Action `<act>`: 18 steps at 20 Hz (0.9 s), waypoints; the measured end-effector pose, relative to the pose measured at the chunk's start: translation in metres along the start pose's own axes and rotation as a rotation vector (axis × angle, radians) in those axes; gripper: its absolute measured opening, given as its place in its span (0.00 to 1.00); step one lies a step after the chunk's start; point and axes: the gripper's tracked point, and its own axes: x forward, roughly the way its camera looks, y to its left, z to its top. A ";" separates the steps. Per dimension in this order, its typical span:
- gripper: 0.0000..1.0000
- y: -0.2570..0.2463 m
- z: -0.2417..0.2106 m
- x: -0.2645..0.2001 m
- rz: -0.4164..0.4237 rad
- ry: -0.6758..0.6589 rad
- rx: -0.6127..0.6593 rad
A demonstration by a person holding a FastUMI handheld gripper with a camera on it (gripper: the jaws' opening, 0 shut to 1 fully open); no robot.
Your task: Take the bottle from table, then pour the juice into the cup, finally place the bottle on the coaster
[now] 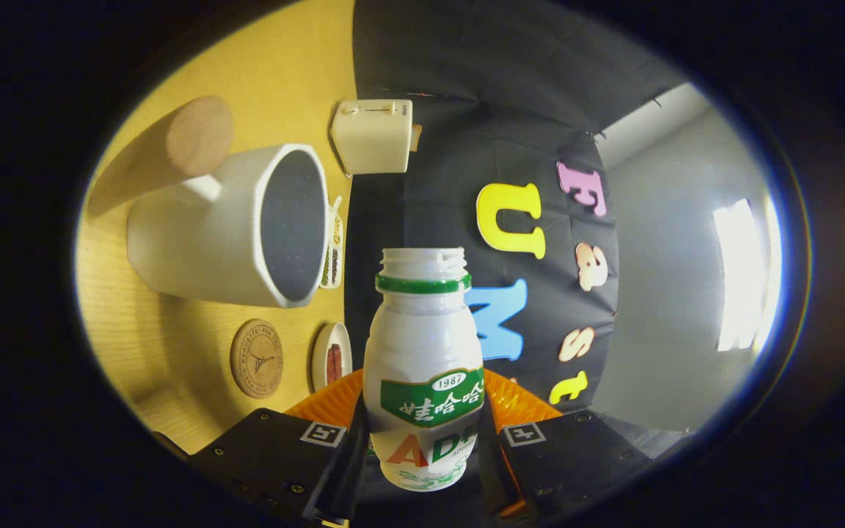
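My gripper (pixel 422 447) is shut on a small white bottle (pixel 422 352) with a green collar and an uncapped mouth, held between both fingers. The whole view is rolled sideways, so the yellow table (pixel 144 345) stands like a wall beside the bottle. A big white cup (pixel 224 227) with a dark inside and a round wooden-ended handle sits on that table, its mouth facing toward the bottle's neck and a little beyond it. A round cork coaster (pixel 257 358) lies on the table below the cup, close to one finger.
A cream toaster-like box (pixel 372 136) stands at the table's far edge beyond the cup. A small white dish (pixel 331 357) with something red lies by the coaster, and another flat dish (pixel 333 249) peeks from behind the cup. An orange ribbed item (pixel 518 403) shows behind the bottle.
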 end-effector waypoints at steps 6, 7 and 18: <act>0.63 0.005 -0.009 0.013 0.108 0.031 0.372; 0.63 0.005 -0.008 0.016 0.121 0.028 0.447; 0.64 0.004 -0.016 0.041 0.192 0.035 0.962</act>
